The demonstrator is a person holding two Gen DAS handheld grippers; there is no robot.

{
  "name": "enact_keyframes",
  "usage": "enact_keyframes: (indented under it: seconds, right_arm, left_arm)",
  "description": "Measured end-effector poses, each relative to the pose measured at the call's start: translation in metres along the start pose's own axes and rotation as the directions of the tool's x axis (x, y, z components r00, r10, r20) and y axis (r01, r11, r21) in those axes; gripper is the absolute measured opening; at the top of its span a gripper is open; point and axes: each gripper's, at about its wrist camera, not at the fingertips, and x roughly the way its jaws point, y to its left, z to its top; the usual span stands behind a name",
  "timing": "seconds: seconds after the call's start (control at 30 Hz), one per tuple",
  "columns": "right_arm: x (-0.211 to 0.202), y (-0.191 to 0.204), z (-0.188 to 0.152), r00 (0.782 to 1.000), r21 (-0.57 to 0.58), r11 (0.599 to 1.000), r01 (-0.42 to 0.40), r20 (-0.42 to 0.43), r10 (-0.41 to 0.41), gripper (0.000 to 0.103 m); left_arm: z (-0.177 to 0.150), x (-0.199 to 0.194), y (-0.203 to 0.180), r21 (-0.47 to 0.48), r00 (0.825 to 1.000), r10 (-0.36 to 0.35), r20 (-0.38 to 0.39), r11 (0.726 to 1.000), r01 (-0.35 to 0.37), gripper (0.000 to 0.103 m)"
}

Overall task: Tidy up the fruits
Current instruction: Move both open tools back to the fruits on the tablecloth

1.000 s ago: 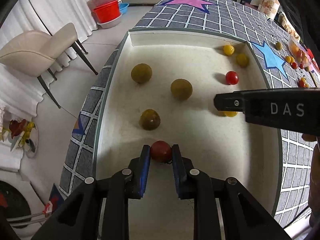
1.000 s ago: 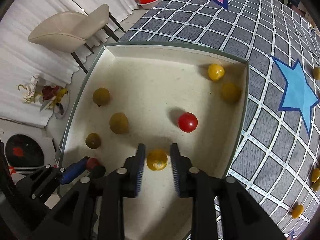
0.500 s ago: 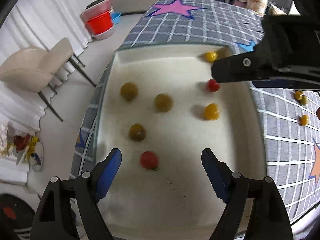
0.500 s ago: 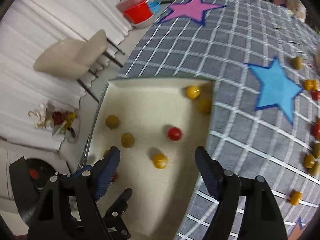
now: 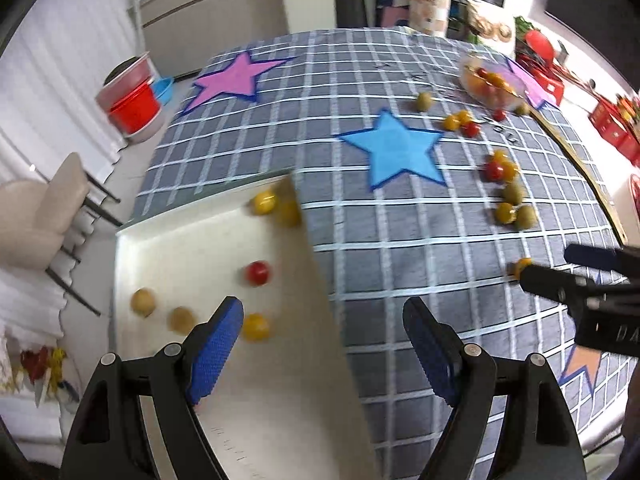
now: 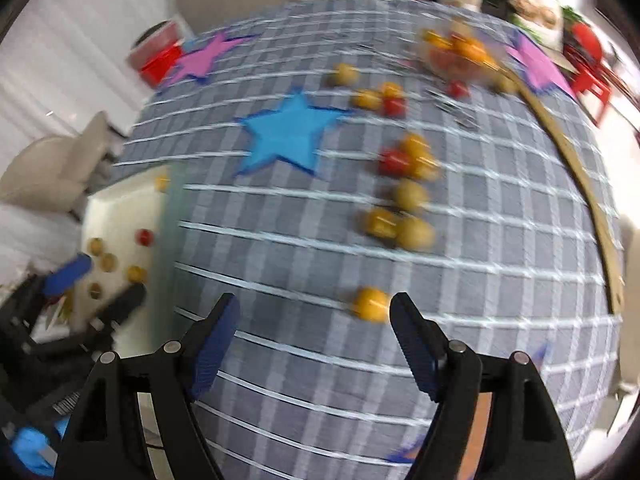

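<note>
A cream tray (image 5: 188, 236) on the checked tablecloth holds several small fruits: a red one (image 5: 257, 273), yellow ones (image 5: 255, 326) and olive ones (image 5: 143, 301). My left gripper (image 5: 322, 334) is open and empty, above the tray's right wall. My right gripper (image 6: 314, 330) is open and empty over the cloth; a yellow fruit (image 6: 370, 302) lies just ahead of its right finger. More loose fruits (image 6: 404, 196) lie further on the cloth. The tray also shows in the right wrist view (image 6: 120, 216), with the left gripper (image 6: 92, 284) over it.
A clear bowl of fruits (image 5: 486, 82) stands at the far right of the table. A blue star (image 5: 394, 152) and a pink star (image 5: 236, 78) mark the cloth. A beige chair (image 5: 40, 208) and red basins (image 5: 132, 108) stand on the floor left of the table.
Both grippers let go of their fruits in the tray, opened wide, rose and swung right toward the loose fruits on the cloth. The right wrist view is blurred by motion.
</note>
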Motion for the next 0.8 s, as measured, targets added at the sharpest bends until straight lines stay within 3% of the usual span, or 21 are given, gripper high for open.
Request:
enact_keyframes:
  seconds: [0.2,0.33,0.57,0.8]
  right_arm:
    - [0.007,-0.045,-0.009,0.999,0.099,0.994,0.036,-0.006,-0.035,0.079]
    - [0.013,-0.058,0.002,1.000,0.123,0.992,0.020,0.009,-0.021,0.067]
    - [0.034,-0.066,0.022,1.000,0.098,0.995,-0.019,-0.012,0.021,0.047]
    - [0.045,-0.067,0.034,0.998,0.049,0.997,-0.053,-0.015,0.053,0.038]
  left_arm:
    - [0.014,0.017,-0.044,0.085,0.999,-0.028,-0.017,0.996,0.029,0.083]
    - [0.019,0.033,-0.069,0.166,0.999,-0.034,-0.025,0.985,0.038,0.083]
    - [0.032,0.055,-0.091,0.211,0.998,-0.064,-0.026,0.975,0.068,0.083]
    - [0.043,0.069,-0.108,0.232,0.995,-0.093,-0.035,0.968,0.099,0.083]
